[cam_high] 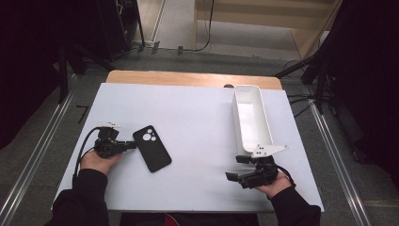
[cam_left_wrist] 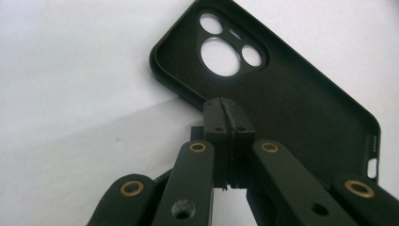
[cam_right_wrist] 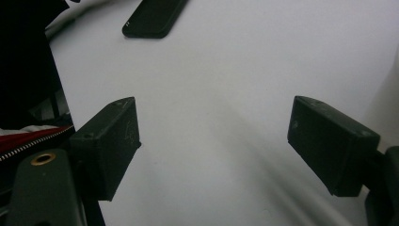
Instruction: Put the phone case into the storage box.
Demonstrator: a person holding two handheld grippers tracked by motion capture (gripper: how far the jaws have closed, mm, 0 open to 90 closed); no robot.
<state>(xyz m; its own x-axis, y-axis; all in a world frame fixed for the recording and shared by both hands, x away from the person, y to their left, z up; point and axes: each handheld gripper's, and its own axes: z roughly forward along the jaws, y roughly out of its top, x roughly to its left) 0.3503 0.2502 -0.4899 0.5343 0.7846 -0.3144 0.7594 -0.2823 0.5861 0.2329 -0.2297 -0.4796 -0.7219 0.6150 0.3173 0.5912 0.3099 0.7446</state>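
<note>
Meeting the phone case [cam_left_wrist: 282, 108] edge, left tongs [cam_left_wrist: 228, 110] closed empty; right tongs [cam_right_wrist: 211, 141] agape over bare table [cam_high: 197, 117].

A lab: black curtains [cam_high: 28, 56], floor rails [cam_high: 37, 155], cables [cam_high: 301, 101].

White table [cam_high: 188, 113]: black phone case [cam_high: 152, 148], white bin [cam_high: 251, 117].

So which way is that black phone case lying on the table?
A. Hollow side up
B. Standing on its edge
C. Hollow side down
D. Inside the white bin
A: the left gripper view looks into the phone case, with its raised rim all round and the table showing through the camera holes.
</note>
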